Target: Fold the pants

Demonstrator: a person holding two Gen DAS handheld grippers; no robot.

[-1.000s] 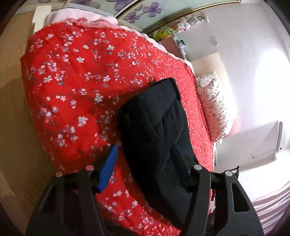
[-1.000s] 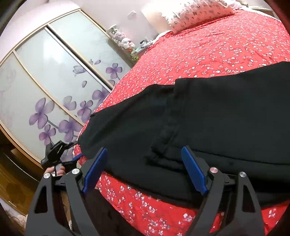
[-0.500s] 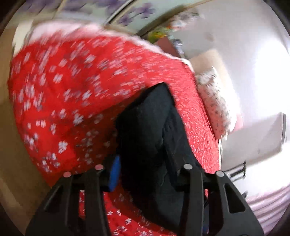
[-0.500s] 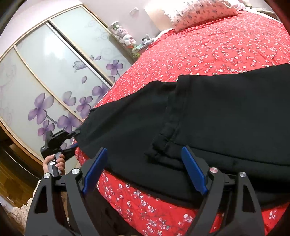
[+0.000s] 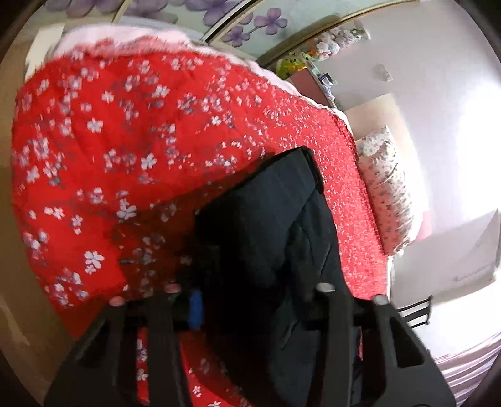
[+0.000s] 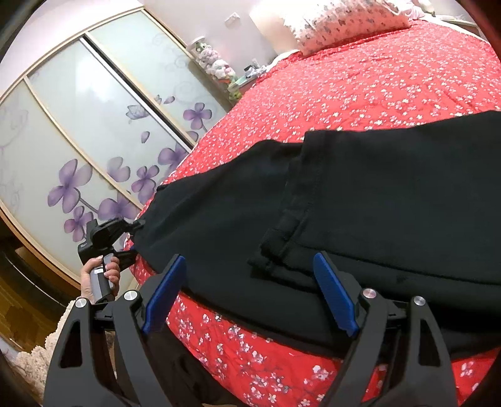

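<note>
Black pants (image 6: 391, 200) on red floral bed (image 6: 375, 84), one fold done, more left. Left gripper (image 5: 260, 300) jaws straddle pants end, grip unclear. Right gripper (image 6: 250, 291) jaws open, empty, near edge.

The pants (image 6: 360, 219) lay on my bed (image 6: 360, 84), folded part on top at right; the pillow (image 6: 344, 18) sat beyond; the wardrobe (image 6: 78, 131) stood left; my left gripper (image 6: 125, 233) met their left corner.
</note>
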